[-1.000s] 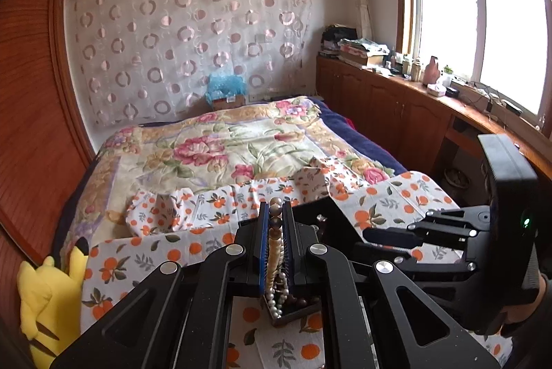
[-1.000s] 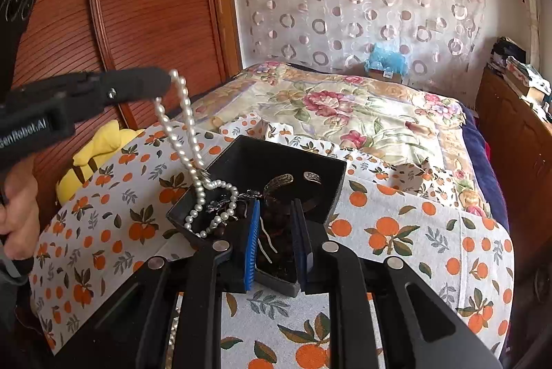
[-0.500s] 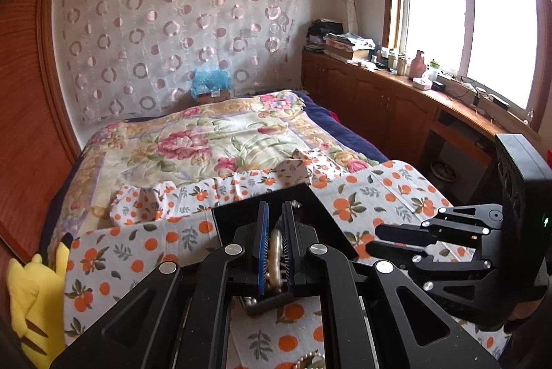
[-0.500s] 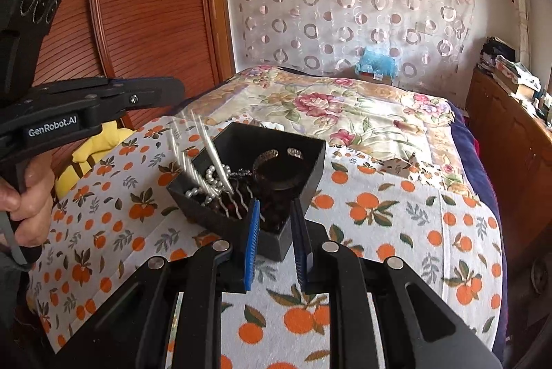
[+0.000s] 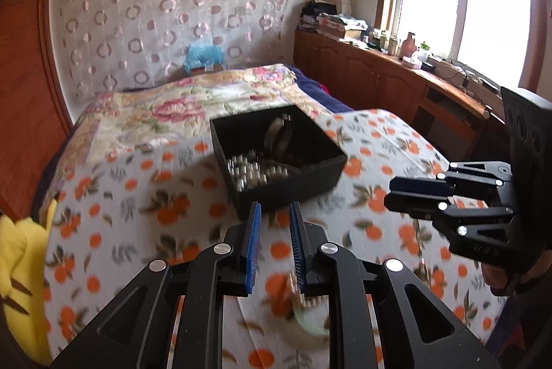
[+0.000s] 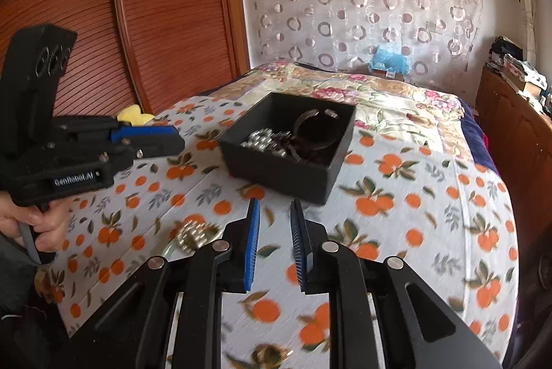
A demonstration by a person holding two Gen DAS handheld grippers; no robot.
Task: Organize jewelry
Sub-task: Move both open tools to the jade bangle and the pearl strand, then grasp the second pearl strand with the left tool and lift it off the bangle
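A black box sits on the orange-print cloth; it also shows in the right wrist view. Inside lie a pearl necklace and dark bangles. My left gripper is open and empty, just short of the box's near wall. My right gripper is open and empty, near the box's front corner; it appears at the right of the left wrist view. A beaded bracelet lies on the cloth to the left of my right gripper. A pale green bangle lies under my left gripper.
The cloth covers the foot of a bed with a floral quilt. A yellow plush toy sits at the left edge. Wooden cabinets run along the right. Another piece of jewelry lies near the cloth's front edge.
My left gripper let the pearl necklace drop into the box, opened and drew back. My right gripper also drew back from the box and opened wider.
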